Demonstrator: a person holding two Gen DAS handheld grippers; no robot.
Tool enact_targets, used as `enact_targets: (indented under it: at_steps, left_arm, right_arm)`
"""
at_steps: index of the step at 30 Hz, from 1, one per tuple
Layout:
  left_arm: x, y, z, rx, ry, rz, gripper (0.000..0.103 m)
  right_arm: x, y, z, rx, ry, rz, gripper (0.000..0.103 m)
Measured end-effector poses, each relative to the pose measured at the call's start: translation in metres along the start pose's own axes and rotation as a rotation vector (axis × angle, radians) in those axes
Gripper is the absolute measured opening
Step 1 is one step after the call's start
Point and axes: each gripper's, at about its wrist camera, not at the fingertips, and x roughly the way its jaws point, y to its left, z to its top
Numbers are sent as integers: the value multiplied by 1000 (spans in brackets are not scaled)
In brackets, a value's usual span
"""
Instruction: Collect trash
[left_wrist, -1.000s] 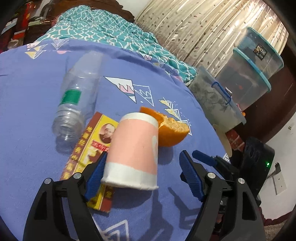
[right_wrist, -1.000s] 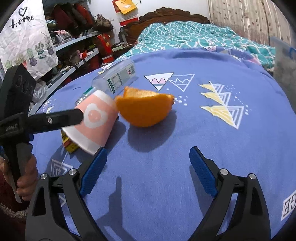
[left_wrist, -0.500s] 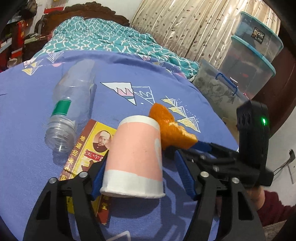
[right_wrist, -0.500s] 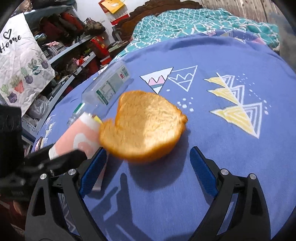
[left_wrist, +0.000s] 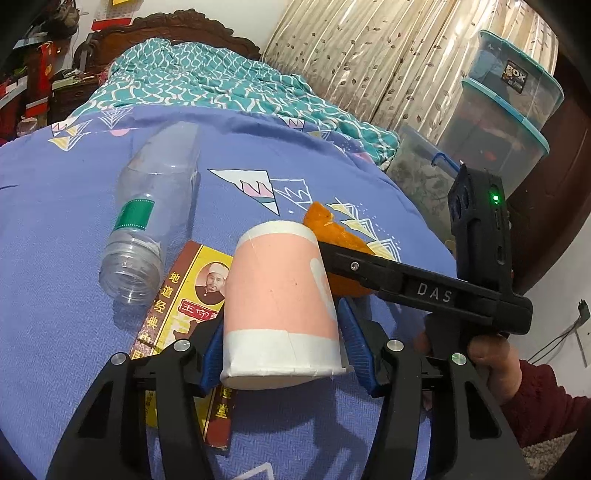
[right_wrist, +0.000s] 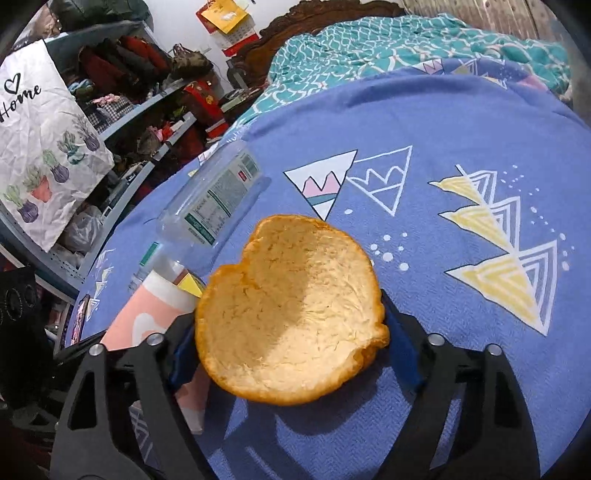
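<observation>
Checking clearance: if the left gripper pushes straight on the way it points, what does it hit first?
The pink paper cup, already between the closing left gripper pads. Beyond it, probably the orange peel; depth is unclear.

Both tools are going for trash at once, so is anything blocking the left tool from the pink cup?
Nothing visible. The pink cup already lies between the closing left tool's blue pads. The right tool passes beside it toward the orange peel.

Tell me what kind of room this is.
Most likely a bedroom: a carved wooden headboard, a teal patterned quilt over the purple bedspread, and shelves of clothes alongside.
</observation>
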Motion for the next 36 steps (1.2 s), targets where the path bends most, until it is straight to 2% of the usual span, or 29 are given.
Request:
enact_targets:
  at_steps: [1, 2, 3, 5, 7, 8, 9, 12, 20, 24, 31, 36]
  left_arm:
    - [0, -1, 0, 2, 1, 5, 53]
    - [1, -2, 1, 2, 1, 9, 53]
    - [1, -2, 1, 2, 1, 13, 52]
    - [2, -4, 3, 4, 4, 23, 49]
    - [3, -5, 3, 0, 10, 27, 44]
    - [4, -5, 3, -3, 19, 20, 31]
    - [6, -6, 4, -8, 36, 8, 23]
    - [7, -13, 2, -2, 49, 3, 23]
    - [17, -48, -4, 48, 96, -80, 23]
    - [31, -65, -9, 75, 134, -96, 23]
    - [38, -82, -10, 106, 154, -130, 23]
    - [47, -87, -11, 112, 177, -106, 23]
  right_arm:
    - [-2, 2, 0, -17, -12, -3, 70]
    - [-5, 5, -1, -34, -22, -8, 60]
    - [-9, 8, -2, -47, -28, -17, 43]
    - [-15, 9, -4, -52, -27, -22, 39]
    - [-21, 8, -11, -52, -36, -25, 38]
    - [-26, 7, -14, -50, -40, -31, 37]
    - [-30, 7, -17, -47, -45, -37, 37]
    - [-50, 1, -27, -26, -73, -45, 37]
    - [-107, -24, -55, 41, -139, -77, 37]
    - [-117, -39, -65, 85, -145, -101, 37]
    - [-130, -59, -70, 126, -170, -103, 37]
    - [-131, -65, -74, 132, -167, -100, 37]
